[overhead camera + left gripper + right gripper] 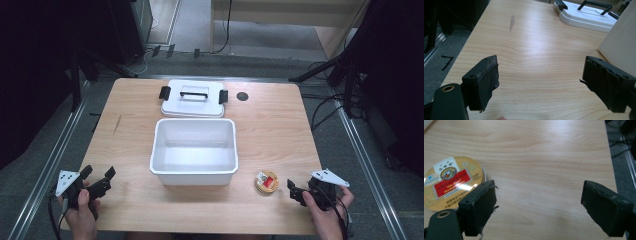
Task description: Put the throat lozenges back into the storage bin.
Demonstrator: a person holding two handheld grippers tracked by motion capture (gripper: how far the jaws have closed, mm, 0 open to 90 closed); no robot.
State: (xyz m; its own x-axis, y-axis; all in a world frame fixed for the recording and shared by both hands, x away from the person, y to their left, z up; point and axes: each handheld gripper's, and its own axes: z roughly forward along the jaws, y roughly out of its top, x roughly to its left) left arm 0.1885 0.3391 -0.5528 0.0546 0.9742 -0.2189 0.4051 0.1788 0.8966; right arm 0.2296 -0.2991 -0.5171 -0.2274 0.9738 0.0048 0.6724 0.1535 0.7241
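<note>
A white plastic bin (194,151) stands uncovered in the middle of the wooden table (270,125); its wall (621,42) shows at the right of the left gripper view. Its white lid (193,98) with a black handle and clips lies flat just behind it, also seen as the lid (586,16). A small round gold tin (266,181) with a red label lies right of the bin's front corner; the tin (450,182) sits just left of my right gripper (539,207). My right gripper (300,189) is open. My left gripper (97,176) is open near the front left corner, nothing between its jaws (540,82).
A small dark round disc (242,96) sits in the tabletop right of the lid. A grey scuff (512,23) marks the wood at the left. Black stands and cables surround the table on the floor.
</note>
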